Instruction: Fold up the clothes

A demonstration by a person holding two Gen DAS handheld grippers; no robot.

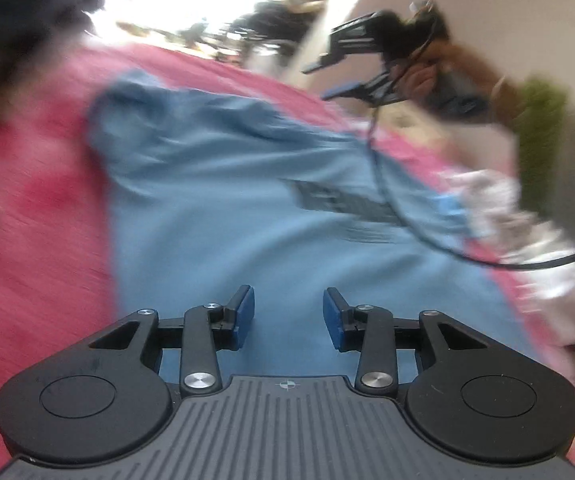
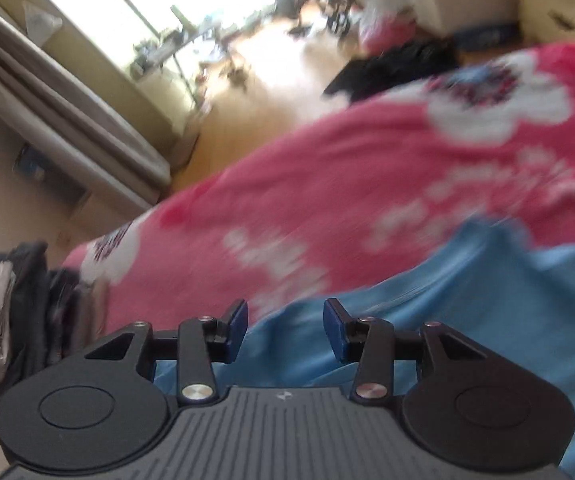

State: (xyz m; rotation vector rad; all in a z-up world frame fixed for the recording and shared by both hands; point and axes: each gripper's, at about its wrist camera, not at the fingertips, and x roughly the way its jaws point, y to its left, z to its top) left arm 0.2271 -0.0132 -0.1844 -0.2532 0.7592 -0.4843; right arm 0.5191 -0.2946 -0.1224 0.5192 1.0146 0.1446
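A light blue T-shirt [image 1: 223,184] with a dark print lies spread on a pink flowered blanket [image 1: 31,208]. My left gripper [image 1: 288,312] hovers over the shirt's near part, open, with nothing between its blue pads. In the left wrist view my right gripper [image 1: 327,78] is held by a hand up at the far right, above the shirt's far edge, its jaws apart and empty. In the right wrist view my right gripper [image 2: 285,324] is open over the edge of the blue shirt [image 2: 467,300], with only shirt and blanket [image 2: 327,176] showing behind its jaws.
A black cable [image 1: 387,200] hangs from the right gripper across the shirt. A pale crumpled garment [image 1: 527,248] lies at the blanket's right side. Dark and white clothes [image 2: 11,312] sit at the bed's left end. Beyond the bed are wooden floor [image 2: 271,76], a dark heap [image 2: 395,68] and shelves.
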